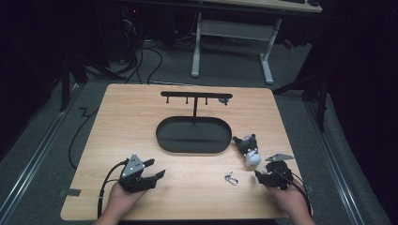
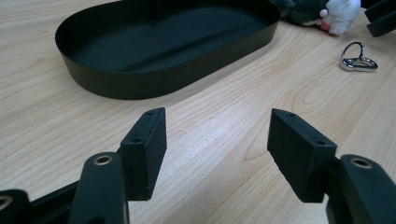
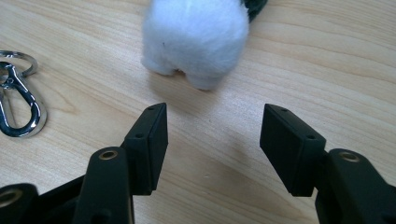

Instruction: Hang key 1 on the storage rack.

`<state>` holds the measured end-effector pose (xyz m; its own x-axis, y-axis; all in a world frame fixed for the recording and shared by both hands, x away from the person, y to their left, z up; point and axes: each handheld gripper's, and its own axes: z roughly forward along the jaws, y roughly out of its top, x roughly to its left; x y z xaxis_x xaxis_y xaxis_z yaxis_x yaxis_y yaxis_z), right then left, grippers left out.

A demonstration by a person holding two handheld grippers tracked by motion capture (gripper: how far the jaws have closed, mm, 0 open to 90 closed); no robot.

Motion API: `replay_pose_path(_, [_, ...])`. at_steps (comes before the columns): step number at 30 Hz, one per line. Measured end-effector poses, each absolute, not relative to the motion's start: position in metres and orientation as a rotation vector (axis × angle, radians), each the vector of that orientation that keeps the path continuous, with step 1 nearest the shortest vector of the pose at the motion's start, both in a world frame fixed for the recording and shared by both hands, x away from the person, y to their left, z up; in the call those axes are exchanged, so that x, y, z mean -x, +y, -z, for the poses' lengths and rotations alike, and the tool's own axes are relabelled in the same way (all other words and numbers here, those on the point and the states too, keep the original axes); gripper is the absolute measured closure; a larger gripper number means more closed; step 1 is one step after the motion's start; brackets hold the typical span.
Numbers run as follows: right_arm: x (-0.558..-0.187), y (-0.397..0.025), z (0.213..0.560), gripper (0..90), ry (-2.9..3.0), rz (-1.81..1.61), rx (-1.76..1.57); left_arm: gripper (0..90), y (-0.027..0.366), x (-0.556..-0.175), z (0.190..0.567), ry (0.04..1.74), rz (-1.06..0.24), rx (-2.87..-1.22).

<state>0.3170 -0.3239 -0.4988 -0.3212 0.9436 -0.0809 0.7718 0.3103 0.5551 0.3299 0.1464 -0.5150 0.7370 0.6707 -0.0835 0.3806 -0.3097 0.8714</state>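
Wooden surface (image 1: 141,117) bearing one black oval tray (image 1: 194,135) with one hook stand (image 1: 195,97), one plush toy (image 1: 248,149) at 3 o'clock, one metal clasp (image 1: 231,178) at 5 o'clock; left gripper (image 1: 157,169) and right gripper (image 1: 257,174), jaws spread, empty.

Left gripper (image 1: 156,169): held in left hand (image 1: 123,199), near-left of black oval tray (image 1: 193,134), jaws spread wide, empty. Right gripper (image 1: 259,175): held in right hand (image 1: 292,200), near-right of same tray, jaws spread wide, empty.
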Motion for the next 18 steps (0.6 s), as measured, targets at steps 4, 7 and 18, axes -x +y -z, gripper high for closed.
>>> replay_pose_path(4, [-0.323,-0.321,0.494,39.8,2.246,-0.569,-1.548,38.0,0.145,-0.330,0.516,0.799,-0.358,-1.938])
replay_pose_path(7, [-0.326,-0.321,0.492,38.4,2.269,-0.553,-1.563,37.9,0.144,-0.330,0.516,0.794,-0.354,-1.948])
replay_pose_path(18, [-0.338,-0.319,0.488,35.0,2.407,-0.395,-1.615,37.6,0.141,-0.328,0.516,0.769,-0.355,-1.955])
